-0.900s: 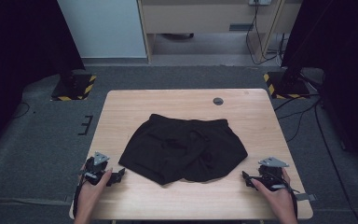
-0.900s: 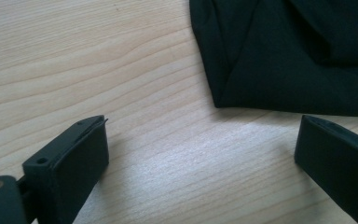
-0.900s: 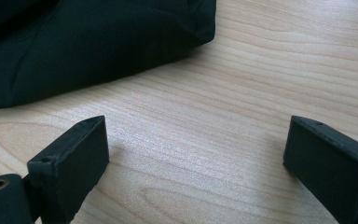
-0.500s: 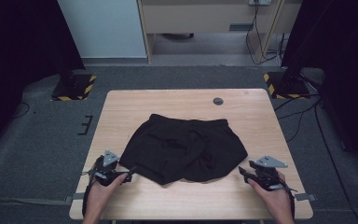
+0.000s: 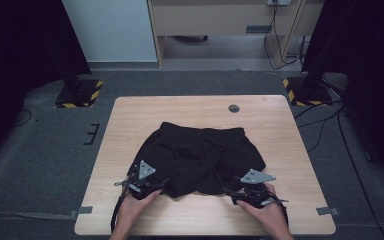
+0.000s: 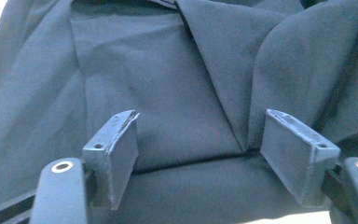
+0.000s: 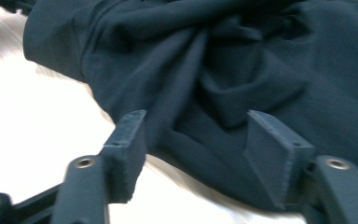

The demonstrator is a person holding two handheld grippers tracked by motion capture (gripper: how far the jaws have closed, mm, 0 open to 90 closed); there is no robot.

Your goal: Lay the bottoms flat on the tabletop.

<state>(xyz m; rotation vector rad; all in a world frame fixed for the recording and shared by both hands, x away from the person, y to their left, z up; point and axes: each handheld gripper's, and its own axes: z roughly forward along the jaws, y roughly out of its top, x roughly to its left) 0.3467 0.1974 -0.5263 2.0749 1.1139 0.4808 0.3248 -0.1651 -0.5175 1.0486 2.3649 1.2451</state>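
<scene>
Black shorts (image 5: 200, 152) lie spread in the middle of the wooden table (image 5: 190, 110), waistband at the far side. My left gripper (image 5: 160, 184) sits at the near left leg hem, my right gripper (image 5: 231, 192) at the near right leg hem, each held by a hand. In the left gripper view the left gripper (image 6: 200, 126) stands open, its jaws wide apart over the shorts (image 6: 168, 70) with the hem lying between them. The right gripper (image 7: 198, 123) is open too, and a creased edge of the shorts (image 7: 261, 56) runs between its jaws above the table (image 7: 37, 116).
A small dark round grommet (image 5: 234, 108) sits in the table's far right part. Bare wood surrounds the shorts on all sides. On the floor behind the table stand two bases with yellow-black stripes (image 5: 77, 92) (image 5: 307, 90), with cables trailing at the right.
Both hands have moved inward from the table's near corners to the shorts' lower hems. The fabric at the near edge now looks slightly bunched.
</scene>
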